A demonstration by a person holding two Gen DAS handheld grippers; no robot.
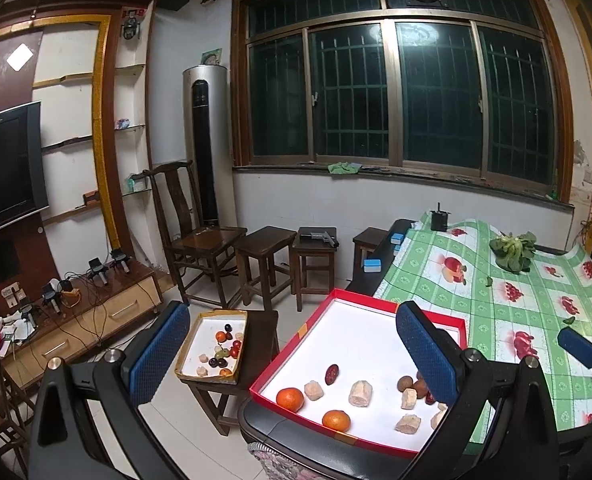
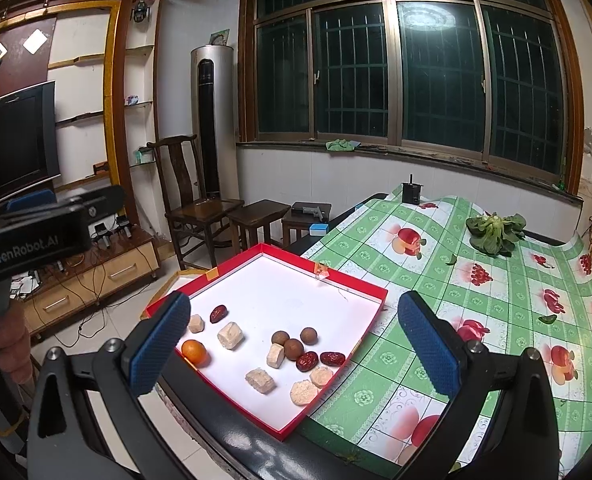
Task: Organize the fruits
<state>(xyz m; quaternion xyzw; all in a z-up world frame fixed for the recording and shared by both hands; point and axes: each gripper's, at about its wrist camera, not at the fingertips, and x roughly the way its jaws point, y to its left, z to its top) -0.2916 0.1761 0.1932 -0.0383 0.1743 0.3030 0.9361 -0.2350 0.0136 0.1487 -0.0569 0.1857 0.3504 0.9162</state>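
A red-rimmed tray (image 1: pixel 375 300) with a white floor sits on the table's near corner. It holds two oranges (image 1: pixel 290 399), red dates (image 2: pixel 307 361), brown longans (image 2: pixel 294 349) and several beige chunks (image 2: pixel 230 335). A yellow-rimmed box (image 1: pixel 224 312) of small mixed fruits rests on a dark stool to the tray's left. My left gripper (image 1: pixel 294 354) hangs open and empty above the tray's left side. My right gripper (image 2: pixel 294 344) is open and empty over the tray's near half. One of its blue pads (image 1: pixel 577 346) shows at the right in the left wrist view.
A green checked tablecloth (image 2: pixel 475 320) covers the table, with a leafy vegetable (image 2: pixel 493 232) and a small black box (image 2: pixel 411 192) at its far end. Dark stools (image 1: pixel 264 252) and a wooden chair (image 1: pixel 200 232) stand beyond. A TV cabinet (image 1: pixel 96 312) with cables lies at the left.
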